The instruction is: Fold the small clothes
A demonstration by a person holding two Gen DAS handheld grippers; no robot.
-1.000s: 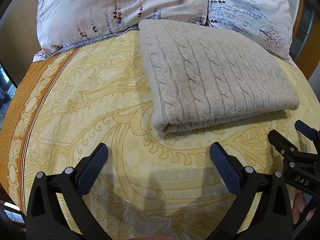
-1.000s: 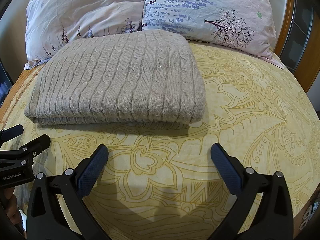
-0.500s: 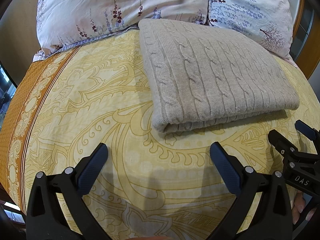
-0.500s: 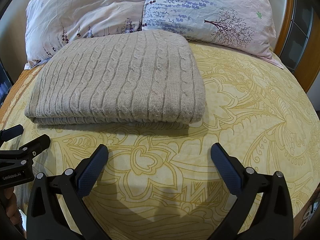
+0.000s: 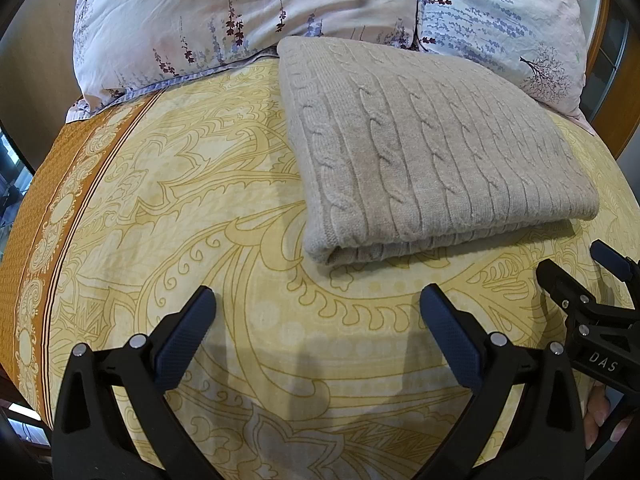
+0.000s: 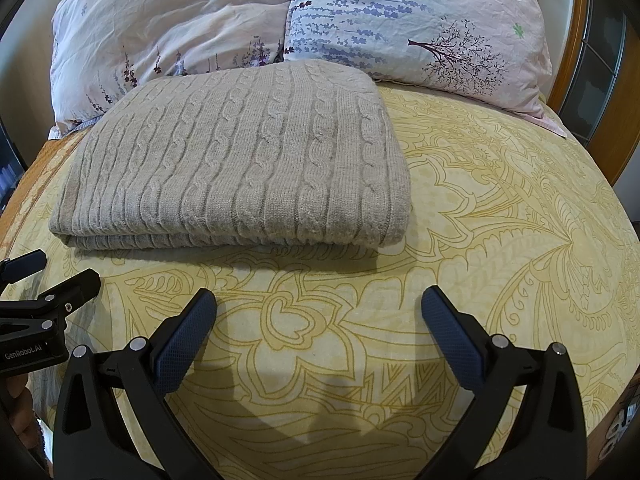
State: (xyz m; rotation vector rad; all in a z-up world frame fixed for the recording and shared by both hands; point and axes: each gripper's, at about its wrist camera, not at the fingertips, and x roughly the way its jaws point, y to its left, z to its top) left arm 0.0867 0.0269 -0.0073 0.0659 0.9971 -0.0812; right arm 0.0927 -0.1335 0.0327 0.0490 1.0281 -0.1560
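A beige cable-knit sweater (image 5: pixel 432 152) (image 6: pixel 240 164) lies folded into a flat rectangle on the yellow patterned bedspread (image 5: pixel 200 200) (image 6: pixel 500 220), its far edge by the pillows. My left gripper (image 5: pixel 316 320) hovers open over bare bedspread, short of the sweater's near left corner, holding nothing. My right gripper (image 6: pixel 320 320) is open too, just short of the sweater's near fold, empty. Each gripper shows at the edge of the other's view: the right gripper (image 5: pixel 576 276) and the left gripper (image 6: pixel 52 276), both apart from the sweater.
Two floral pillows (image 5: pixel 240 20) (image 6: pixel 420 28) lean at the head of the bed behind the sweater. An orange border strip (image 5: pixel 36 232) runs along the bedspread's left side. A wooden bed frame (image 6: pixel 576 40) rises at the far right.
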